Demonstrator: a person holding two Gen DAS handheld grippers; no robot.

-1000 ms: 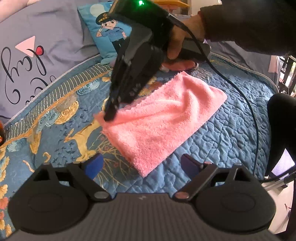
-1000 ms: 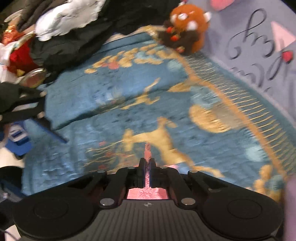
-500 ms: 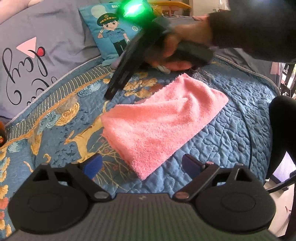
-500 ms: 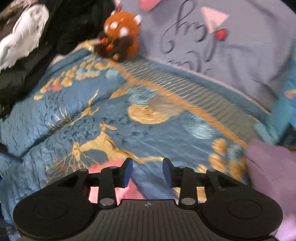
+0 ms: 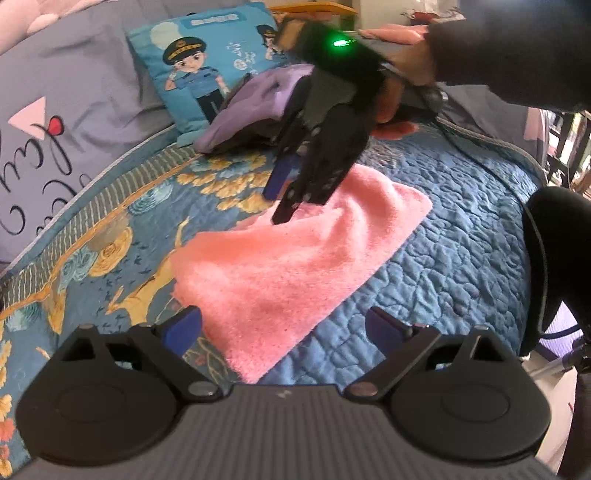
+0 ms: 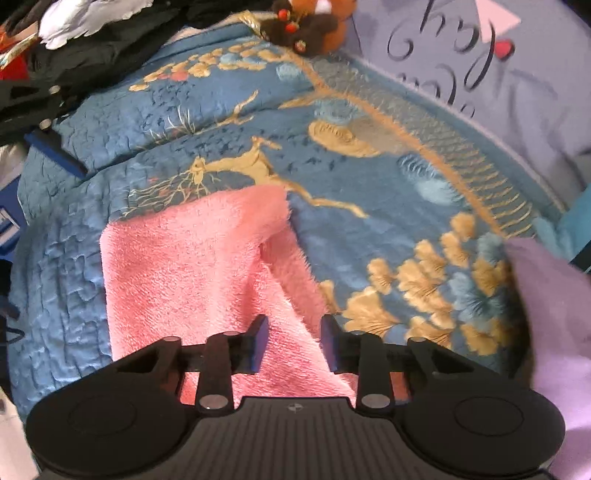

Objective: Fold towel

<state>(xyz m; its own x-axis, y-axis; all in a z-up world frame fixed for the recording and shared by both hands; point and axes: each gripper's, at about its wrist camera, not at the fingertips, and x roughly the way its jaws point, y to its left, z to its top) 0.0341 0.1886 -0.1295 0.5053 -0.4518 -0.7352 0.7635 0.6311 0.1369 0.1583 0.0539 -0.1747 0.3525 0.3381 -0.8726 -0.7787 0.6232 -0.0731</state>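
Left wrist: folded pink towel point(image 5: 295, 266) on quilt point(image 5: 461, 229)

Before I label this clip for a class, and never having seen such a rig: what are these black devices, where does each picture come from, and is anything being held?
There is no robot here. A person holds a handheld gripper in each hand, and each carries a fisheye camera looking forward along its two fingers. The left wrist view shows the left gripper open at the bottom, the pink towel lying folded on the blue quilted bedspread, and the right gripper hovering over the towel's far edge. The right wrist view looks down from that gripper; its fingers are apart, with towel beneath but nothing clamped. A cartoon cushion, a purple cloth and a plush toy lie around. Nothing is held.
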